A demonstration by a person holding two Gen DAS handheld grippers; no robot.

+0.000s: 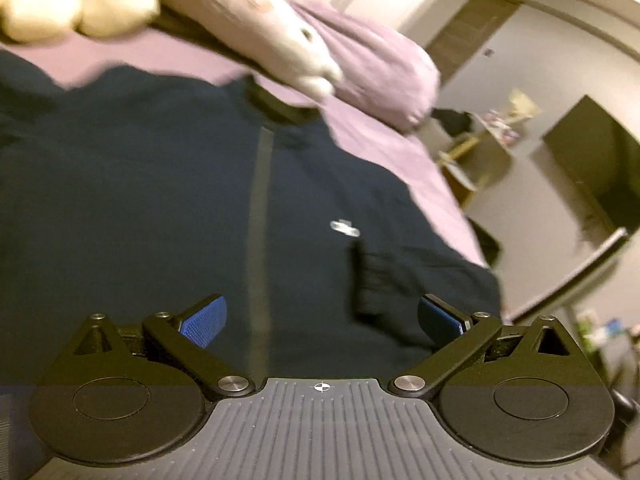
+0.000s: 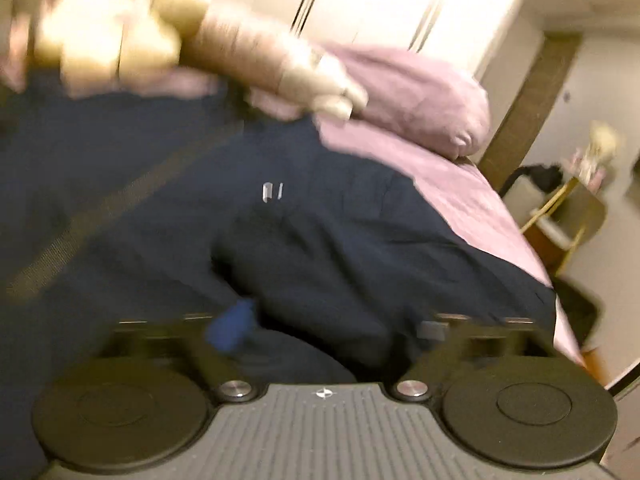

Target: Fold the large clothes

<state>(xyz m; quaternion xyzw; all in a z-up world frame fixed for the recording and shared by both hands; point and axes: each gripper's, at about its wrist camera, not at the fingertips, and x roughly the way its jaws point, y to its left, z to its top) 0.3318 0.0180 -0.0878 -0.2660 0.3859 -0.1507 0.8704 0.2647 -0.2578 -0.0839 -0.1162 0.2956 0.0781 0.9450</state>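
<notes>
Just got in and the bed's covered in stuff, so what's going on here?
A person is folding a dark navy jacket spread on a bed with a lilac sheet, holding a two-finger claw in each hand. At this moment neither grips it: the left claw is open above the jacket, and the right claw, blurred, is open too, with nothing between its fingers. A plush toy and a lilac pillow lie at the far end.

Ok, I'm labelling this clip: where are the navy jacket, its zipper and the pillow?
navy jacket (image 1: 140, 184): left wrist view, front panel.
zipper (image 1: 259, 216): left wrist view, mid strip.
pillow (image 2: 432, 96): right wrist view, lilac cover.
</notes>
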